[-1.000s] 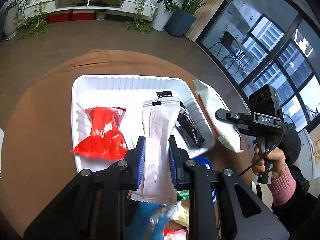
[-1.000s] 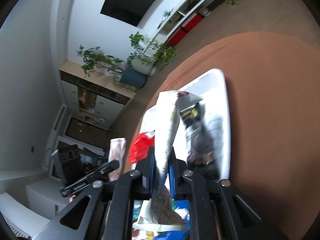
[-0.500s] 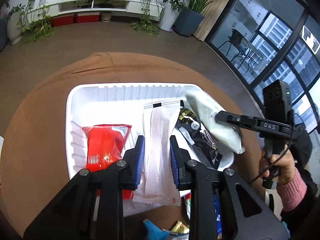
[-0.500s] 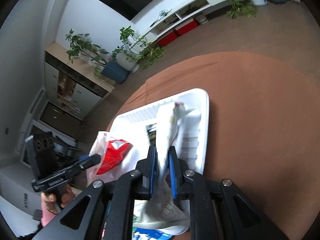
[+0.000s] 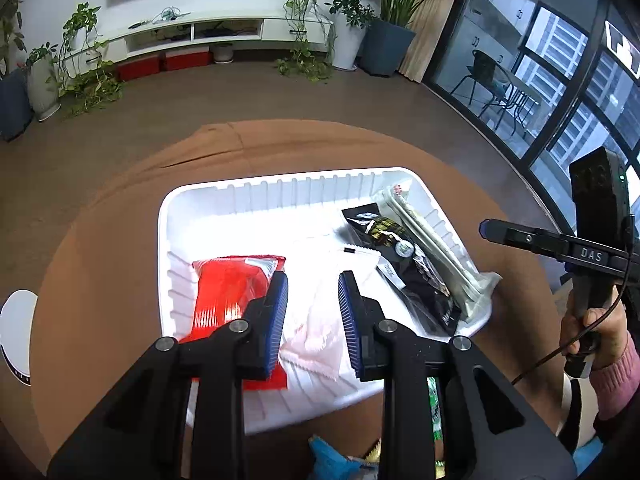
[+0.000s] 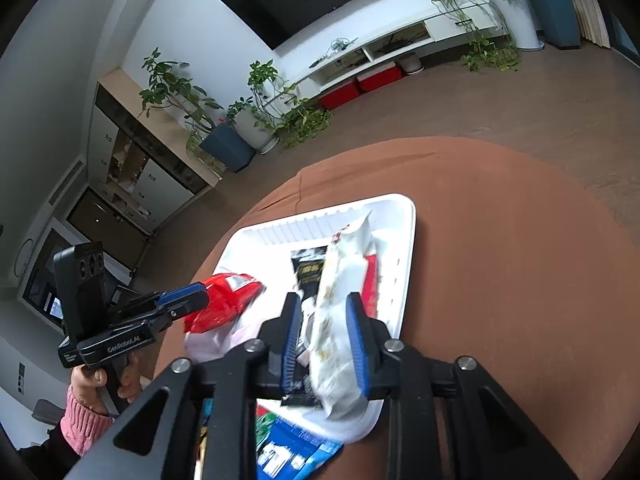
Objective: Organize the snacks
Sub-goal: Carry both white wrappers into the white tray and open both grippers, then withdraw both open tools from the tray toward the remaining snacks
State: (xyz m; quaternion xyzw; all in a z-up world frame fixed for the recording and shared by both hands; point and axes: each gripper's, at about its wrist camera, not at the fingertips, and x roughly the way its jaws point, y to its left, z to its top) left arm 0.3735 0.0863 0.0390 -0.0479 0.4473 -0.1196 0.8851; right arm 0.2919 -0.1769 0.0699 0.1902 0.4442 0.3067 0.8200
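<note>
Left wrist view: the left gripper [image 5: 313, 316] hangs spread over a pale pink packet [image 5: 320, 328] lying flat in the white tray [image 5: 280, 188] — light, limp, crinkly film, best pinched mid-body.

Right wrist view: the right gripper [image 6: 324, 340] is opening — a white printed packet [image 6: 340, 312] between the pads looks loose, its tail over the tray's near rim.

Your left gripper [image 5: 313, 316] hangs over the white tray [image 5: 208, 196] with its jaws apart, and the pale pink packet [image 5: 320, 340] lies flat in the tray between them, free of the blue pads [image 5: 280, 312]. A red packet [image 5: 228, 292] lies to its left, while a black packet [image 5: 400, 248] and a white-and-green packet [image 5: 440, 248] lie to its right. At the right edge, your hand [image 5: 592, 332] in a pink sleeve [image 5: 616, 376] holds the right gripper [image 5: 492, 229] above the brown tablecloth [image 5: 100, 248].
</note>
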